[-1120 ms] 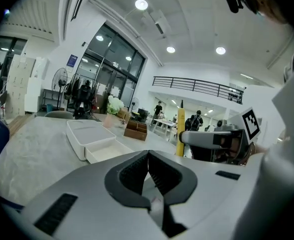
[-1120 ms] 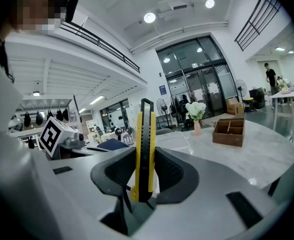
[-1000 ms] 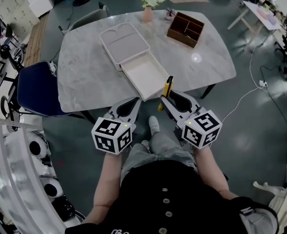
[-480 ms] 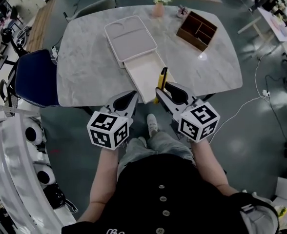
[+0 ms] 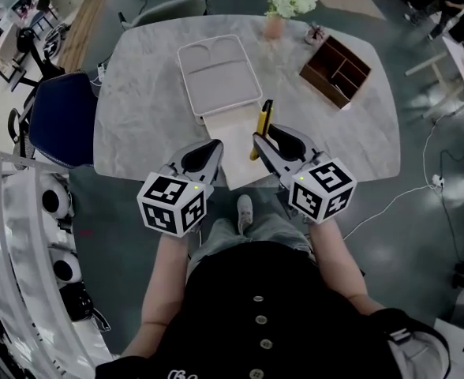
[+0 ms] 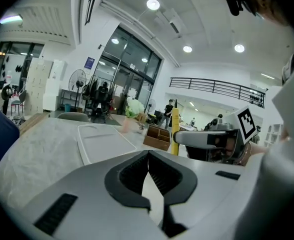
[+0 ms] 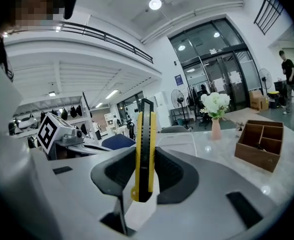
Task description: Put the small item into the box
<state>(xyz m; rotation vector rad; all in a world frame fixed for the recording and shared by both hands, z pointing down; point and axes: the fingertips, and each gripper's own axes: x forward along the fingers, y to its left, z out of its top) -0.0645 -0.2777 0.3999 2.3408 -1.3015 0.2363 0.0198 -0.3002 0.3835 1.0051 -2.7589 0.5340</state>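
Note:
A yellow and black utility knife (image 5: 265, 113) stands upright between the jaws of my right gripper (image 5: 259, 139), which is shut on it. In the right gripper view the knife (image 7: 143, 144) is pinched at its lower half by my right gripper (image 7: 144, 171). The open white box (image 5: 233, 144) lies at the table's near edge, directly under the knife, with its lid (image 5: 216, 73) laid flat behind it. My left gripper (image 5: 215, 146) hovers at the box's left near corner. In its own view my left gripper (image 6: 148, 155) has its jaws closed together with nothing between them.
The marble table (image 5: 137, 109) also carries a vase of white flowers (image 5: 289, 2) and a brown wooden organizer (image 5: 338, 69) at the far right. A blue chair (image 5: 58, 117) stands at the table's left. The person's legs and a shoe (image 5: 246, 212) are below the near edge.
Both grippers have moved forward from off the table's near edge to over the box. The knife has stayed held upright in the right gripper.

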